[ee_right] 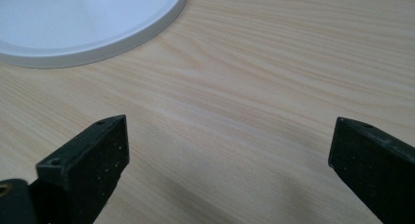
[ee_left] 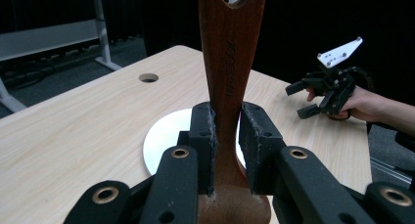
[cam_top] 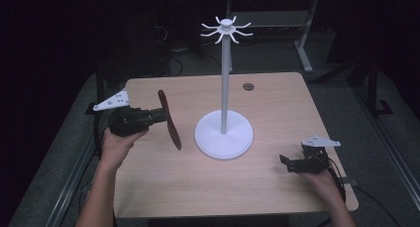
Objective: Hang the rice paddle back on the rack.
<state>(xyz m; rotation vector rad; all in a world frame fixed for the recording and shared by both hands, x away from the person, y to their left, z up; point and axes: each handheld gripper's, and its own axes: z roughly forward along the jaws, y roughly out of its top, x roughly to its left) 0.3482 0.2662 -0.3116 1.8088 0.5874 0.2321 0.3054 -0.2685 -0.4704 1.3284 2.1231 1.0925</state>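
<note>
A dark brown wooden utensil (cam_top: 169,119) with a hole near its handle end is held clear of the table at the left. My left gripper (cam_top: 157,116) is shut on its handle; in the left gripper view the pads (ee_left: 204,136) clamp the wood (ee_left: 230,62) from both sides. A white stand (cam_top: 224,78) with a round base (cam_top: 224,136) and hooks on top (cam_top: 226,29) rises at the table's middle. My right gripper (cam_top: 286,163) rests low near the table's right front, jaws wide apart (ee_right: 227,160) over bare wood with nothing between them.
The light wooden table (cam_top: 208,187) has a round cable hole (cam_top: 248,86) at the back right. The stand's white base (ee_right: 88,23) lies just beyond the right gripper. Dark floor, cables and a metal frame (cam_top: 303,43) surround the table.
</note>
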